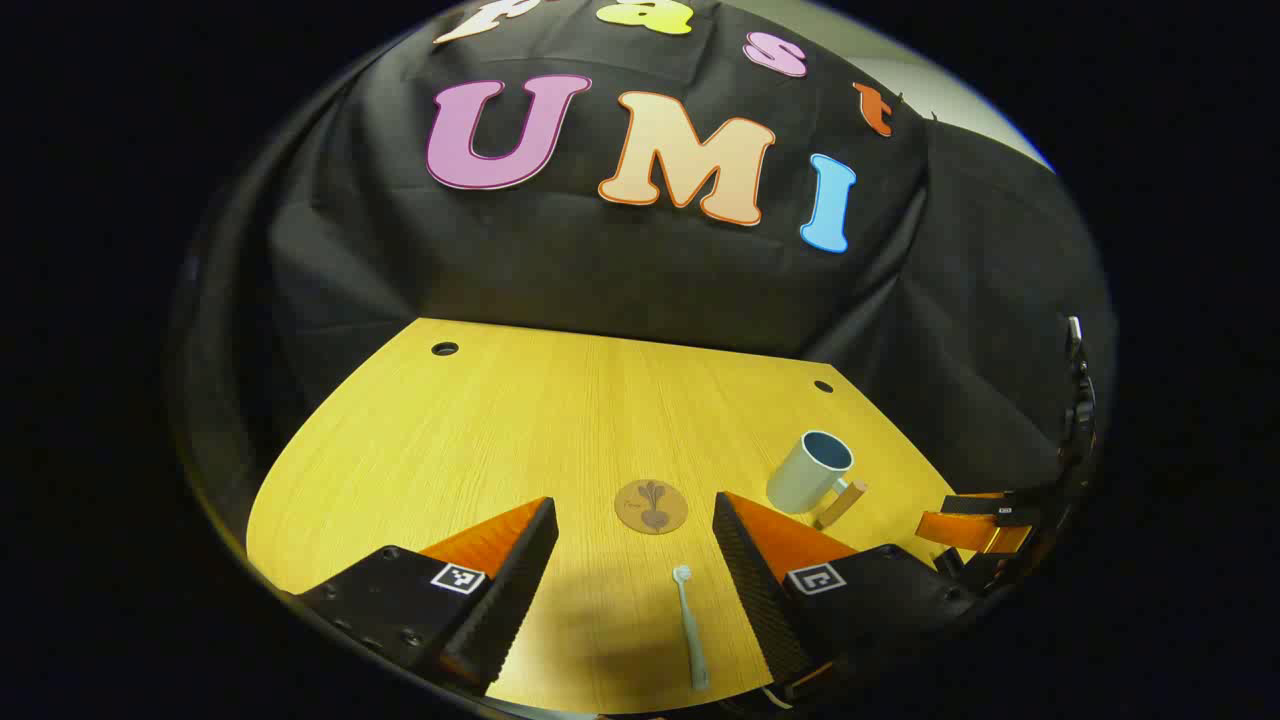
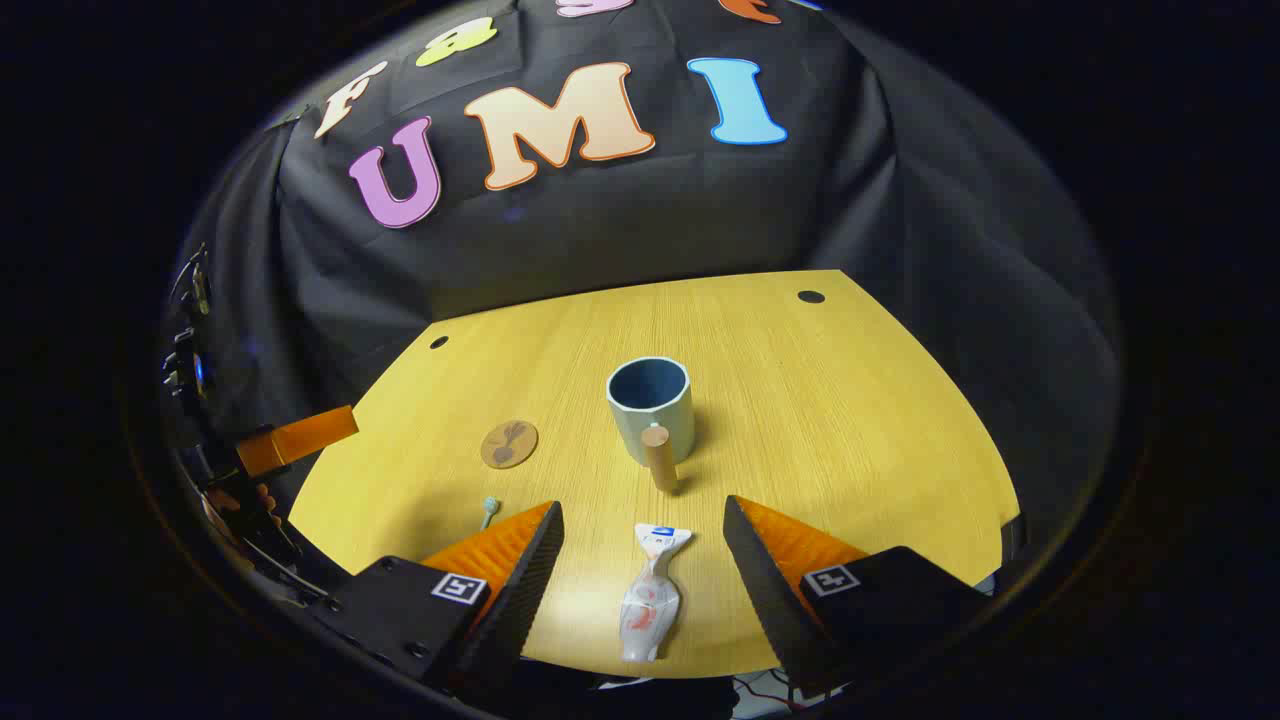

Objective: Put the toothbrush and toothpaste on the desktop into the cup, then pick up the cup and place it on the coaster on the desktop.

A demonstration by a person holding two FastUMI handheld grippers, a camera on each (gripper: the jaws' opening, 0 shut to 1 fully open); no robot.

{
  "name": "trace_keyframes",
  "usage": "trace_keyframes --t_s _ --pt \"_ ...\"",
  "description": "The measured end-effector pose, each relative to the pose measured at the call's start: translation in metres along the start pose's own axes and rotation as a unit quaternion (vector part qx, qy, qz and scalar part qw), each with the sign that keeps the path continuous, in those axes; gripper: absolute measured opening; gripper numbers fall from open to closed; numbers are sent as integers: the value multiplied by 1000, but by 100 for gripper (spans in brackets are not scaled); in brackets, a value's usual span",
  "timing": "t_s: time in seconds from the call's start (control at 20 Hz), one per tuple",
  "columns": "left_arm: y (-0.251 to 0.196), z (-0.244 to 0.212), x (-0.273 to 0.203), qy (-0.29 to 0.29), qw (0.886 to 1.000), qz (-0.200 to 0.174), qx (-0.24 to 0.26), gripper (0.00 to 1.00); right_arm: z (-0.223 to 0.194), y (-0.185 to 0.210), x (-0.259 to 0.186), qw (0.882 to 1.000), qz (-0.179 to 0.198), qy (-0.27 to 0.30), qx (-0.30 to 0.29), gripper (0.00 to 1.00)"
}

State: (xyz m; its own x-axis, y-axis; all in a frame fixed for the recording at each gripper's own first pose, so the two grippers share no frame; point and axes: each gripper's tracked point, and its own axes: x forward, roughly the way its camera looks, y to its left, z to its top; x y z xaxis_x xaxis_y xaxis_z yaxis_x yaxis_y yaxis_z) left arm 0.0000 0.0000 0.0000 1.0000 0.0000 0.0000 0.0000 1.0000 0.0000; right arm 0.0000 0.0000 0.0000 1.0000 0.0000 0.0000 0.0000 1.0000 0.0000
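In the left gripper view, the left gripper (image 1: pixel 635 560) hangs over the near edge of the desk (image 1: pixel 480 430) with its fingers spread wide and nothing between them. The toothbrush (image 1: pixel 688 625) lies flat in that gap, its long axis running near to far, bristle head at the far end toward the coaster (image 1: pixel 651 506); its handle end blurs at the desk edge. Beyond and to the right stands the cup (image 1: pixel 808 470), upright, its wooden handle (image 1: pixel 840 503) pointing toward the camera.

In the right gripper view, the right gripper (image 2: pixel 640 560) also has its fingers wide apart and empty. The toothpaste (image 2: pixel 650 595) lies between them, crumpled, cap end nearest, flat crimped end pointing toward the cup; its printing is too small to read. The coaster bears a dark plant-like motif.
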Motion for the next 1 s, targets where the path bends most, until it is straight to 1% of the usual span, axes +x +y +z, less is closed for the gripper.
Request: trace_keyframes --t_s 0.05,0.25,0.6,0.65,0.95,1.0 --pt "2 2 -1 -2 1000 2 3 93 -1 0 -2 1000 -1 1 -3 99" --pt "4 3 1 -1 1000 2 8 93 -2 -1 -2 1000 -6 8 -7 98" --pt "3 -2 1 5 1000 -6 3 93 -5 0 -4 1000 -8 16 -4 99" --pt "2 -3 1 7 1000 -6 2 93 -6 0 -5 1000 -9 18 -6 95" --pt "2 -12 2 17 1000 -1 16 93 -19 0 -1 999 -14 38 -5 95" --pt "3 -12 1 18 1000 -1 17 93 -23 0 -1 999 -15 42 -2 99"
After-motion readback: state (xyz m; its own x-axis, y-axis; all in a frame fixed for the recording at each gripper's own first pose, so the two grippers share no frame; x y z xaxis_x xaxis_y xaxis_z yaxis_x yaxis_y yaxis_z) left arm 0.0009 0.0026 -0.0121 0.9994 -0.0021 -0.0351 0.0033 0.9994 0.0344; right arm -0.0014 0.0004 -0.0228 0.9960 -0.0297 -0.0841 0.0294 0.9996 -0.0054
